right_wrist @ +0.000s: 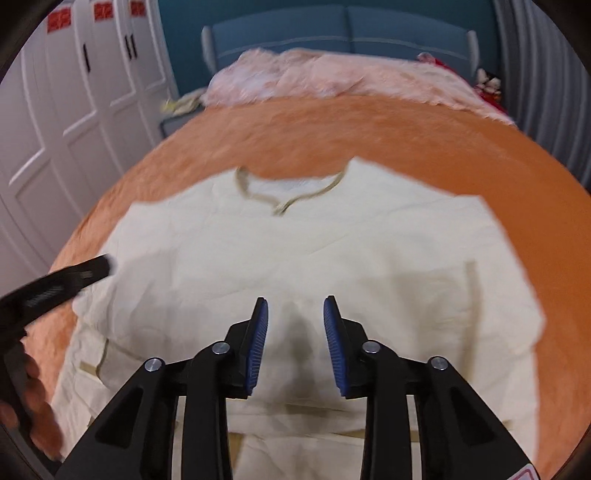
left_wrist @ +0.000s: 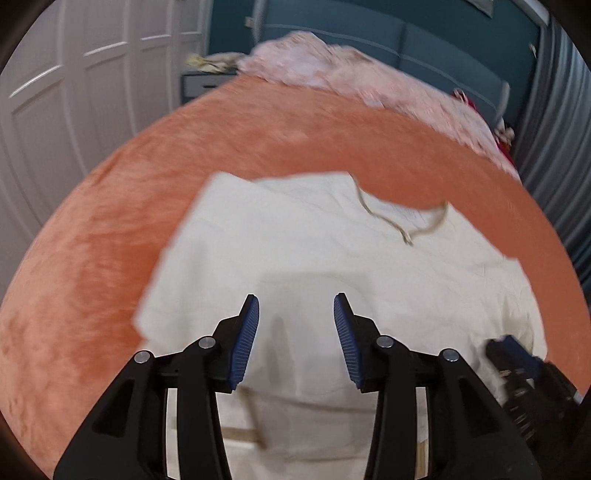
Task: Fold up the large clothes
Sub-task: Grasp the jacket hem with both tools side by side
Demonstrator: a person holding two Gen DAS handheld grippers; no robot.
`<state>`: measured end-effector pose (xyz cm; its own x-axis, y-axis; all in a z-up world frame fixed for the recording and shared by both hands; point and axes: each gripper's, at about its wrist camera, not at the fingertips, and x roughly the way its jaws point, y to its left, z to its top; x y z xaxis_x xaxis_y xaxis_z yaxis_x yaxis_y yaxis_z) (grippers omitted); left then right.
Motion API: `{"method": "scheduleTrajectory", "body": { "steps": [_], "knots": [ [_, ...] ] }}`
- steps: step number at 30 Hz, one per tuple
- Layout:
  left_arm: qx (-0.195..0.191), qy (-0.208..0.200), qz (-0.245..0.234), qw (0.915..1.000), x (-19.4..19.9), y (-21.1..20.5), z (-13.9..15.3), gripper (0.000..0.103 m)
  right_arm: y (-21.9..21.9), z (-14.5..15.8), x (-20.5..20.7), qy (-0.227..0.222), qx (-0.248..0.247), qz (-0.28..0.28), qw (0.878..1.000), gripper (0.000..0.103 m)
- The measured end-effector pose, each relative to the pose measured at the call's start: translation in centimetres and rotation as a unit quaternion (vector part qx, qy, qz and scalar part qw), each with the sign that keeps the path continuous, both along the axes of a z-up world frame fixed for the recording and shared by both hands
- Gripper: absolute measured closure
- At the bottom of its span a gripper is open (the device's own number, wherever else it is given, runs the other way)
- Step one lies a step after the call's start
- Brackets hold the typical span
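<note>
A cream shirt (left_wrist: pixel 332 258) (right_wrist: pixel 314 251) with a tan-trimmed V neckline (right_wrist: pixel 284 203) lies flat on an orange bedspread (left_wrist: pixel 110 229) (right_wrist: pixel 406 140), its lower part folded up over the body. My left gripper (left_wrist: pixel 296 306) hovers above the shirt's near left part, open, with nothing between its blue pads. My right gripper (right_wrist: pixel 295 308) hangs over the shirt's middle, also open and empty. The right gripper's tip (left_wrist: pixel 513 354) shows at the lower right of the left wrist view. The left gripper (right_wrist: pixel 70 277) and a hand (right_wrist: pixel 33 384) appear at the left edge of the right wrist view.
A rumpled pink fluffy blanket (left_wrist: pixel 351 77) (right_wrist: pixel 332 77) lies at the head of the bed before a blue headboard (right_wrist: pixel 351 33). White wardrobe doors (left_wrist: pixel 74 92) (right_wrist: pixel 66 110) stand to the left, grey curtains (left_wrist: pixel 557 129) to the right. A small nightstand (left_wrist: pixel 207 81) sits beside the bed.
</note>
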<state>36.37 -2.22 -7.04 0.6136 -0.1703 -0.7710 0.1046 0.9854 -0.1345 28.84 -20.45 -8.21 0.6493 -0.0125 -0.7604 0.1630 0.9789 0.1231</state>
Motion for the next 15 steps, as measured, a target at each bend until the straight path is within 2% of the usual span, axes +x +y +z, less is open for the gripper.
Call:
{"method": "scheduleTrajectory", "body": {
  "steps": [5, 11, 15],
  "knots": [
    [0.024, 0.026, -0.001, 0.9994, 0.3, -2.0, -4.1, 0.063, 1.7, -3.6, 0.2, 0.023, -0.014, 0.005, 1.0, 0.079],
    [0.059, -0.001, -0.008, 0.9982, -0.6, -2.6, -6.1, 0.062, 1.6, -5.0, -0.3, 0.015, -0.013, 0.002, 1.0, 0.079],
    [0.075, -0.021, -0.005, 0.9969, -1.0, -3.0, -6.6, 0.062, 2.1, -5.3, -0.4, 0.009, -0.031, 0.001, 0.999, 0.079]
  ]
}}
